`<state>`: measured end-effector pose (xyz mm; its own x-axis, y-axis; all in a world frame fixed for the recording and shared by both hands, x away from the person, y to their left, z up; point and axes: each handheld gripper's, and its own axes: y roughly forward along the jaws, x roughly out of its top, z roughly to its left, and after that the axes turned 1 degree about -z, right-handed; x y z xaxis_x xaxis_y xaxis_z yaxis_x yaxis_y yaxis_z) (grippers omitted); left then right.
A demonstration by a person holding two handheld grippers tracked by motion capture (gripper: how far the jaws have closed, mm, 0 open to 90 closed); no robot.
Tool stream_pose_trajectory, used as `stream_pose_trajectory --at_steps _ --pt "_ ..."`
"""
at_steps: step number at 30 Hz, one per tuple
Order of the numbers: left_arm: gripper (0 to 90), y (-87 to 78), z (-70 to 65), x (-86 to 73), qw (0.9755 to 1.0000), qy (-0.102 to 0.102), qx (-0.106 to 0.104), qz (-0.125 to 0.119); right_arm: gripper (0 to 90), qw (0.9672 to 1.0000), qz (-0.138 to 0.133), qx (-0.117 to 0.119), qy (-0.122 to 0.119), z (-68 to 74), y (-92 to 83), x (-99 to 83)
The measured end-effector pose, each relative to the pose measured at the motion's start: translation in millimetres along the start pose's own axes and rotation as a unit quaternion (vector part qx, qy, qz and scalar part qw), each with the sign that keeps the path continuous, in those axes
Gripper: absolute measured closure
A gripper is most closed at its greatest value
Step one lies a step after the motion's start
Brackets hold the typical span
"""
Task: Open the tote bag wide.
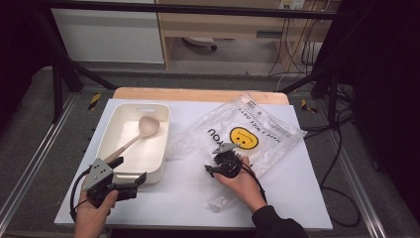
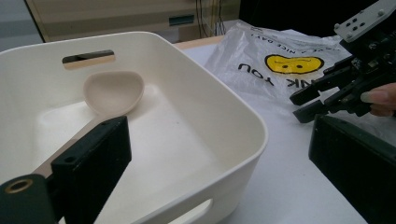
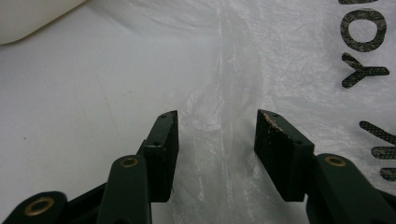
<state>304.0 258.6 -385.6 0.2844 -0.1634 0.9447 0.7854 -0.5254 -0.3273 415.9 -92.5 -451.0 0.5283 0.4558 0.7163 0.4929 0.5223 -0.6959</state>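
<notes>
A cream tub (image 1: 112, 128) stands at the left of the white table sheet with a beige spoon (image 1: 144, 129) lying inside, bowl toward the far end. My left gripper (image 1: 129, 171) is open wide at the tub's near right corner: one jaw hangs inside over the spoon (image 2: 114, 91) handle, the other outside the tub (image 2: 254, 130) wall. A clear plastic bag (image 1: 257, 124) with a yellow smiley lies at the centre right. My right gripper (image 1: 211, 164) is open at the bag's near left edge. A fold of the bag (image 3: 289, 56) runs between my right gripper's (image 3: 217, 123) pads, which do not press it.
A small crumpled scrap of clear plastic (image 1: 218, 203) lies by the right wrist near the front edge. The white sheet (image 1: 297, 188) has bare room at the front right. The tub's corner (image 3: 28, 18) is close on the right gripper's left. Metal frame rails flank the table.
</notes>
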Motion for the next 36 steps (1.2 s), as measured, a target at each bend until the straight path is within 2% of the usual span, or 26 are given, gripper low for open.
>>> stream_pose_trajectory --at_steps 1,4,5,10,17,27,36 --pt "5.6 0.1 -0.1 0.0 1.0 0.0 0.0 0.0 60.4 1.0 -0.001 -0.003 -0.004 -1.0 -0.1 -0.1" --pt "5.6 -0.3 -0.5 0.0 1.0 0.002 -0.001 0.001 73.4 1.0 -0.002 -0.006 0.005 -5.3 -1.1 -0.7" --pt "5.6 -0.2 -0.5 0.0 1.0 0.002 -0.001 0.001 80.5 0.9998 -0.003 -0.001 0.019 -9.1 -1.5 -1.0" --pt "5.6 -0.2 -0.2 0.0 1.0 0.002 -0.001 0.002 90.0 0.9994 -0.002 0.01 0.033 -13.2 -2.8 -2.0" --pt "5.6 -0.5 -0.3 0.0 1.0 0.001 -0.001 0.001 90.0 0.9994 -0.015 0.009 0.029 -13.6 -5.6 -1.7" --pt "5.8 0.9 -1.0 0.7 1.0 0.001 -0.002 0.002 90.0 0.998 -0.053 0.009 0.032 -15.8 -29.3 5.9" --pt "7.1 4.4 -13.9 7.2 0.9999 0.0 -0.016 0.0 90.0 0.9959 -0.076 0.023 0.043 -18.1 -45.3 14.2"
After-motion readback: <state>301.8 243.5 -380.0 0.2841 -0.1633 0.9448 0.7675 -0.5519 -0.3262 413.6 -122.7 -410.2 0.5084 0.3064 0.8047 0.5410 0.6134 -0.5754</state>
